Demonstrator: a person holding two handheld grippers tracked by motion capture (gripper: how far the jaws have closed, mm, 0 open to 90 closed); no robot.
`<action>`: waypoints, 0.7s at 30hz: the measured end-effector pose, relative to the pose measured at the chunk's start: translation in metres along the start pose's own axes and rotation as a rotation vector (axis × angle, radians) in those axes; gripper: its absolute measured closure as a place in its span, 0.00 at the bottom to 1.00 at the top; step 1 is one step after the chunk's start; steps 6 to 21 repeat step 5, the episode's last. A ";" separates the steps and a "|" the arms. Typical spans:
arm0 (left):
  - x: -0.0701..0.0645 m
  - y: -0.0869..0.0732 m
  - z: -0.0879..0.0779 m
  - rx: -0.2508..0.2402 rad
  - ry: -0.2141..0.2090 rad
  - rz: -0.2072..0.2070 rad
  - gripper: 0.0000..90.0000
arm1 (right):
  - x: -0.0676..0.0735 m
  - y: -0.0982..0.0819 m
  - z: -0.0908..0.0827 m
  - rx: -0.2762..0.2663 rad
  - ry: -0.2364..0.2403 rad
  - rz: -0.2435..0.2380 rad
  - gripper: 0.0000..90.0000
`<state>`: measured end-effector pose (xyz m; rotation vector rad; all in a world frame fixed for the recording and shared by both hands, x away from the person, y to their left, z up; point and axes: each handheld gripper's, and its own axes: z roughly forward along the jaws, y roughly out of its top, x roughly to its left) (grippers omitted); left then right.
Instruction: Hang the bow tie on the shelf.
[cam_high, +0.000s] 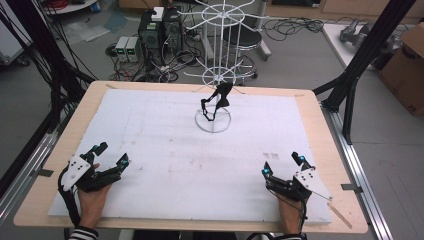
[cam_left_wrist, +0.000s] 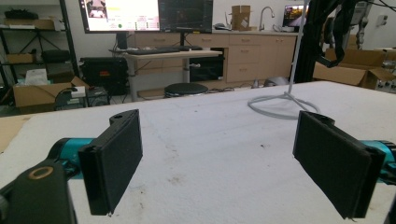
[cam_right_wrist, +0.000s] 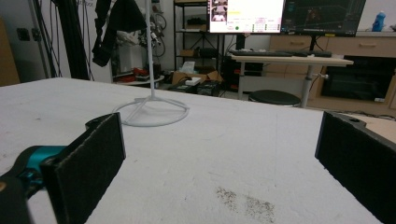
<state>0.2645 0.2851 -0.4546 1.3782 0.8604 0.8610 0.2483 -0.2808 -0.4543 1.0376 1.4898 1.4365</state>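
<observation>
A white wire rack stands on a ring base at the far middle of the white table mat. A black strap-like item hangs from it, also seen as the black item and the black item in the gripper views. My left gripper rests open near the front left, nothing between its pads. My right gripper rests open near the front right, its pads wide apart and empty. The ring base lies far ahead of both.
The wooden table edge frames the mat. A wooden stick lies at the front right corner. Black frame posts rise at the right. Computers and cables sit on the floor beyond the table, with a cardboard box at far right.
</observation>
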 end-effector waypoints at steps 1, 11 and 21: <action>0.000 0.000 0.000 0.000 0.000 0.000 0.18 | 0.000 0.000 0.000 0.000 0.000 -0.001 0.01; 0.000 0.000 0.000 0.001 0.000 -0.003 0.18 | 0.000 0.000 0.001 0.000 -0.003 -0.004 0.01; 0.000 0.000 0.000 0.001 0.000 -0.003 0.18 | 0.000 0.000 0.001 0.000 -0.003 -0.004 0.01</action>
